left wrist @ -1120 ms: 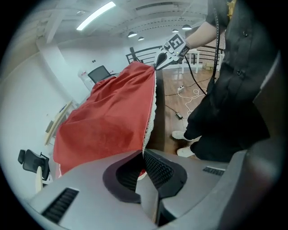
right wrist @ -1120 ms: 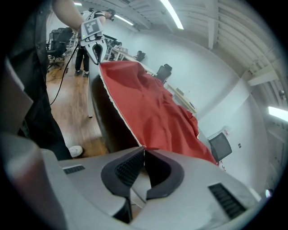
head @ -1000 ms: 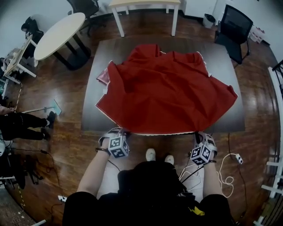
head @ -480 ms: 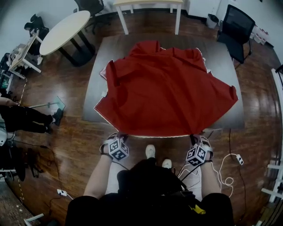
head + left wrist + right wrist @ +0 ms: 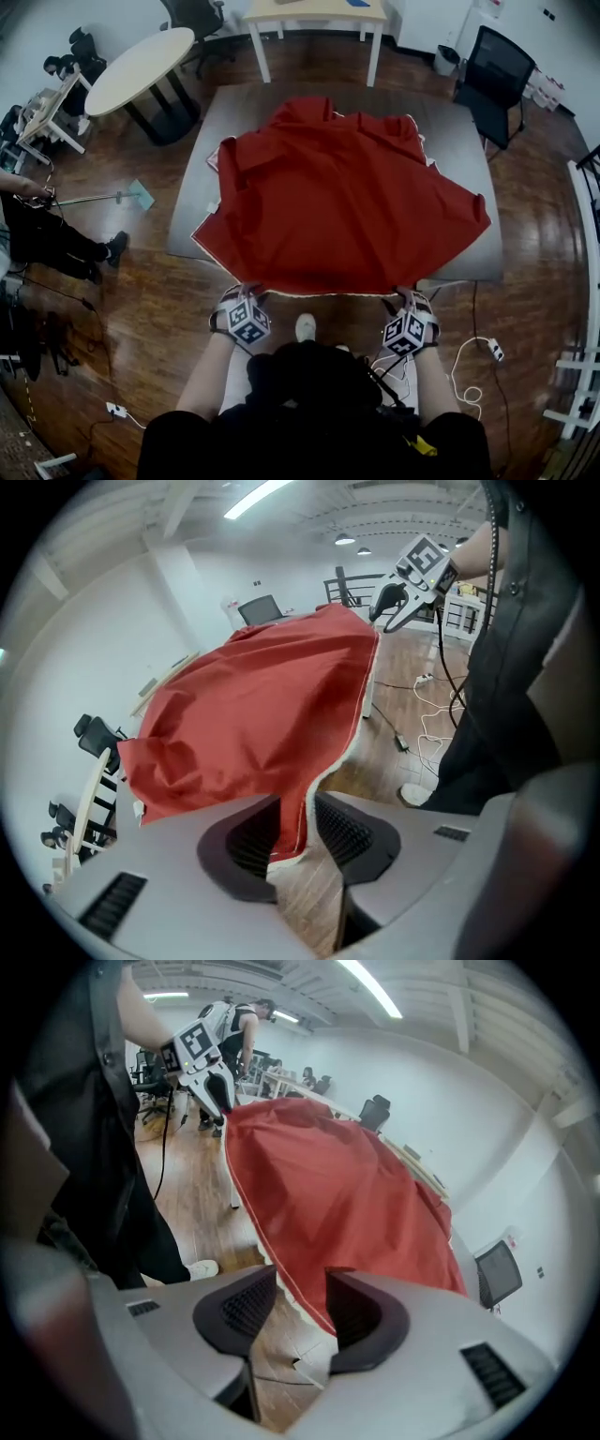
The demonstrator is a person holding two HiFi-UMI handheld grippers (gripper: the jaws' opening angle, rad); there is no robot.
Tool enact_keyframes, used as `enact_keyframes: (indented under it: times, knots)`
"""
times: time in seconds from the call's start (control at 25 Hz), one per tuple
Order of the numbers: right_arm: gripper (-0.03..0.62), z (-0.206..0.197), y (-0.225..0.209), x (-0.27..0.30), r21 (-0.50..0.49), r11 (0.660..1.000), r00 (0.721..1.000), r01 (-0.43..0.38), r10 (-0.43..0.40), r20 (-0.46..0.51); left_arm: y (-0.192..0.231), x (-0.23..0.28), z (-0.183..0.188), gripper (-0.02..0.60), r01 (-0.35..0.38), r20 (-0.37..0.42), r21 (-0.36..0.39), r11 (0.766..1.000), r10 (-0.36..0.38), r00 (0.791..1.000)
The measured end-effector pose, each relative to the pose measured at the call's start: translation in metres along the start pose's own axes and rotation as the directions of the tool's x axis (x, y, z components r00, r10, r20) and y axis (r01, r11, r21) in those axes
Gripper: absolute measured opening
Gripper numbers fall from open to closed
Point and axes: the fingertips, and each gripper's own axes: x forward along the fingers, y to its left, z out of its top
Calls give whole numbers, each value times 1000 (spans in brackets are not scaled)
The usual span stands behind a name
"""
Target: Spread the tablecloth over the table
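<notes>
The red tablecloth (image 5: 337,202) with a white hem lies rumpled over the dark table (image 5: 200,169), and its near edge hangs over the table's near side. My left gripper (image 5: 246,292) is at the hem's near left part and my right gripper (image 5: 405,296) at its near right part. In the left gripper view the hem (image 5: 302,813) hangs loosely between the left gripper's (image 5: 298,832) jaws, which have just been opening. In the right gripper view the hem (image 5: 298,1293) likewise runs through the gap of the right gripper's (image 5: 302,1309) jaws, which have also just been opening. Neither gripper's pads press on the cloth.
A round white table (image 5: 141,67) stands at the back left, a light wooden table (image 5: 319,13) at the back, and a black chair (image 5: 492,80) at the back right. At the left a person (image 5: 47,239) holds a mop (image 5: 139,194). Cables (image 5: 469,361) lie on the floor by my right foot.
Both grippers have drawn the cloth's near hem toward me, and it now hangs past the table's near edge. The cloth lies somewhat flatter. The person at the left has shifted.
</notes>
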Motion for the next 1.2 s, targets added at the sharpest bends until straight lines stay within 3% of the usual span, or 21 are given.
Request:
enact_keyframes:
  times: [0.04, 0.24, 0.48, 0.72, 0.88, 1.08, 1.2]
  knots:
    - [173, 2, -7, -3, 1, 1000, 1000, 11, -11, 17, 3, -1, 7, 143, -9, 15, -14, 1000, 9, 1000]
    - [173, 13, -22, -9, 26, 999, 997, 30, -32, 68, 22, -19, 27, 144, -63, 71, -72, 995, 68, 995]
    - [173, 45, -25, -8, 10, 999, 985, 35, -36, 167, 55, -33, 14, 143, -183, 65, -112, 977, 191, 979]
    - [173, 101, -11, 18, -8, 1000, 979, 2, 0, 204, 110, -31, -23, 143, -247, 21, -217, 944, 257, 966]
    - [162, 185, 3, 40, -18, 998, 969, -54, 56, 241, 168, -33, -58, 143, -287, -5, -302, 909, 299, 954]
    - [150, 259, 42, 79, -5, 994, 967, -112, 110, 230, 220, -17, -109, 164, -262, -57, -380, 887, 260, 964]
    - [150, 287, 52, 91, 14, 992, 968, -123, 117, 222, 237, 2, -119, 196, -192, -48, -489, 851, 193, 980]
